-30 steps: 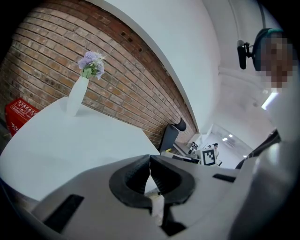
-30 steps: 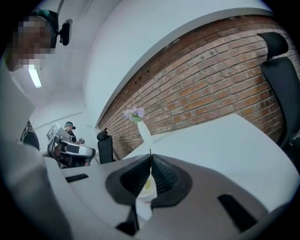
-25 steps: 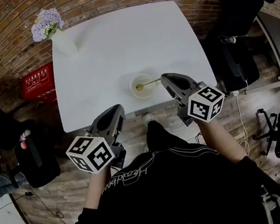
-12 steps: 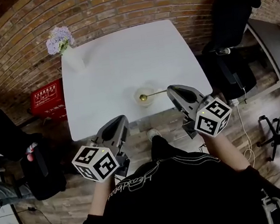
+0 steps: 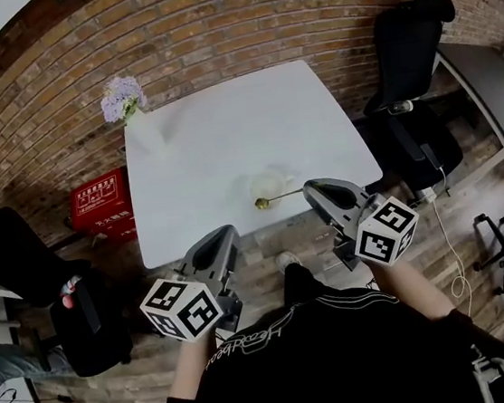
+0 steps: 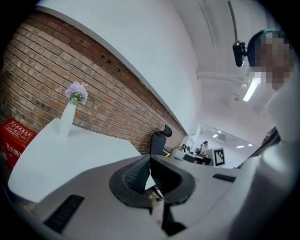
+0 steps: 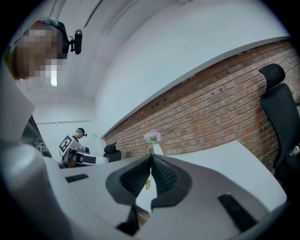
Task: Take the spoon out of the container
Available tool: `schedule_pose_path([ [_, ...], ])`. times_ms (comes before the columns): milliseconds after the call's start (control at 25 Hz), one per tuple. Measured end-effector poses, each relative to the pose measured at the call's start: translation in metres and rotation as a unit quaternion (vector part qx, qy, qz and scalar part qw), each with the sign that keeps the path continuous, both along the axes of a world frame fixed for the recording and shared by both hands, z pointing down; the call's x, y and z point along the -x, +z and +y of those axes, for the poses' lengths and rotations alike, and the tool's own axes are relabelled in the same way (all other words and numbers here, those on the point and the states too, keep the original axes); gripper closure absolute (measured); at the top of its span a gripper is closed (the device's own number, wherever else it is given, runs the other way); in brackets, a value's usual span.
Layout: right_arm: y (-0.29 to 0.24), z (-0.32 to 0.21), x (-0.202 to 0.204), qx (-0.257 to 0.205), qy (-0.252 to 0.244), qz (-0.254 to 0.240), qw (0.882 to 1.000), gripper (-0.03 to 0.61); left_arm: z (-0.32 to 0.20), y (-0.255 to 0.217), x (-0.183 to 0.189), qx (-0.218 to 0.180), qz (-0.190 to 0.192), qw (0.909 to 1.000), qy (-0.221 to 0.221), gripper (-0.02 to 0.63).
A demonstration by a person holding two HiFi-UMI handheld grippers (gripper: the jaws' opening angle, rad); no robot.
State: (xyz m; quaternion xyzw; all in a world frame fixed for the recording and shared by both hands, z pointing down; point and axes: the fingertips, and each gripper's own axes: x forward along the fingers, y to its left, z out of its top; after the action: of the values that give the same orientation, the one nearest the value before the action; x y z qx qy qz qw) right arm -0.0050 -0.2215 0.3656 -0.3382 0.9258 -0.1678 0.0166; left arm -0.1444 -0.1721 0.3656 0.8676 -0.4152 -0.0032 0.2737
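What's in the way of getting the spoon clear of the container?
Nothing visible. The right gripper is shut on the spoon by its handle, the container has no lid, and the vase stands away at the table's far corner.

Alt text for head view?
Right tool grips a gold spoon by the handle, its bowl by the near rim of a pale container on a white table. Left tool hangs shut, empty, at the table's near edge.
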Motion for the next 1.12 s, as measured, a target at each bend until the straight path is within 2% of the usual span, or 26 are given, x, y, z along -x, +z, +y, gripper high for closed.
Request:
schedule_pose_path([
  [240,-0.002,0.004,0.003,0.011,-0.011,-0.031,0.999,0.578,0.002,-0.003,0.0,-0.004,-0.004,1.0,0.004,0.609],
  [640,-0.001,0.004,0.009,0.008,-0.029,-0.021,0.999,0.578,-0.003,0.001,-0.003,0.002,-0.004,1.0,0.007,0.609],
  [1120,0.007,-0.005,0.001,0.015,-0.02,-0.024,0.999,0.578,-0.013,0.011,-0.007,0.011,-0.005,0.9999,0.008,0.609],
])
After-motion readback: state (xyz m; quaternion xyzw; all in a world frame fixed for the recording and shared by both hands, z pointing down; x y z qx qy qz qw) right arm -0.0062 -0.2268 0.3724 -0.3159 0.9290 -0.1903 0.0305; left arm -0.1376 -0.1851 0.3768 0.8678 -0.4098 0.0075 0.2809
